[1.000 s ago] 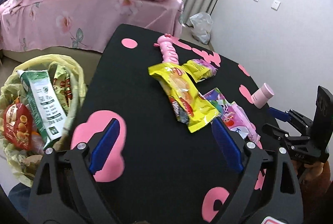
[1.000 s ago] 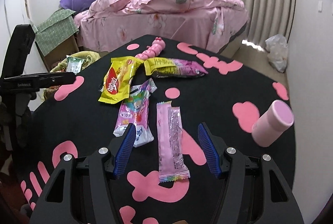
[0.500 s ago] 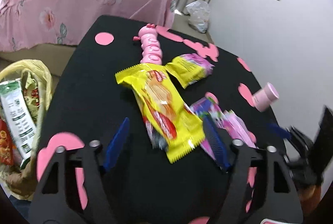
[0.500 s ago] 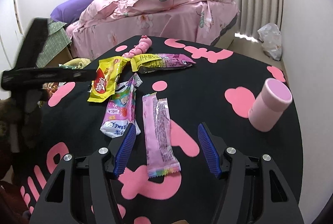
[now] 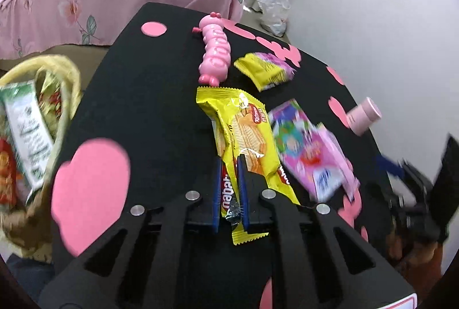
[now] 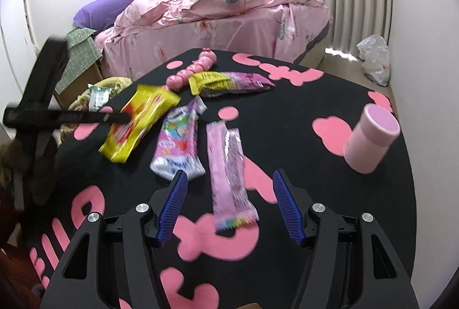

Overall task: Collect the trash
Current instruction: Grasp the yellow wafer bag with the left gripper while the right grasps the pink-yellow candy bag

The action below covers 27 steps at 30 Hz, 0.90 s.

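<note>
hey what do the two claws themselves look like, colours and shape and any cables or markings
Both the left claw and right claw are matte black plastic frames with triangular cutouts and round silver bolts at the joints. Each finger carries a blue ribbed pad. No cables or sleeves show. A pink-edged label corner sits on the left claw's body; its text is unreadable.

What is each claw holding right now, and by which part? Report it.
The left claw is shut on the yellow wafer wrapper, pinching it near its lower end. The right claw is open and holds nothing; it hovers over the pink wrapper.
</note>
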Motion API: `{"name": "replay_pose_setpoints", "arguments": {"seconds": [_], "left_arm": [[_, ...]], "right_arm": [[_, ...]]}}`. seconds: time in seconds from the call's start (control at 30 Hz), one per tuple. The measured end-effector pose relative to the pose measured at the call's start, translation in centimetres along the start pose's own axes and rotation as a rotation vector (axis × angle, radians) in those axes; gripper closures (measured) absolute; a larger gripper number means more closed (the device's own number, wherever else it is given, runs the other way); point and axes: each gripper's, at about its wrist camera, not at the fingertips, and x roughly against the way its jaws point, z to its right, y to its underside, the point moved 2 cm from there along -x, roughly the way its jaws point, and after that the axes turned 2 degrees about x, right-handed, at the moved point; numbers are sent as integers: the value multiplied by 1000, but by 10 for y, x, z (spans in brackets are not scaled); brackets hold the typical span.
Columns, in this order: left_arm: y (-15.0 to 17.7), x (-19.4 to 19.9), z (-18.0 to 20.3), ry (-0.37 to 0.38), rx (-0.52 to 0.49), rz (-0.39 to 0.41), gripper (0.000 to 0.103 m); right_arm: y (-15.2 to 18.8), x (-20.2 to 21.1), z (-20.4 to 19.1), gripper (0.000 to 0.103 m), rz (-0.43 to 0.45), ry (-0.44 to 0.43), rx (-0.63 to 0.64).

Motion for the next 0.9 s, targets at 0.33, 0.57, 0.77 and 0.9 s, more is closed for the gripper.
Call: {"name": "replay_pose_setpoints", "arguments": {"seconds": [0.33, 0.57, 0.77, 0.9], "left_arm": [[22, 27, -10, -32, 34, 87, 93], [31, 22, -5, 13, 13, 68, 92], [33, 26, -4, 21, 18, 84, 91], [33, 26, -6, 28, 24, 82, 91]], "right_arm": [[-84, -66, 11, 44, 32, -12, -276], [-114, -151, 19, 44, -109, 77, -445], [-122, -173, 3, 62, -151, 101, -333], [-118, -165, -9, 84, -157, -24, -273]]}}
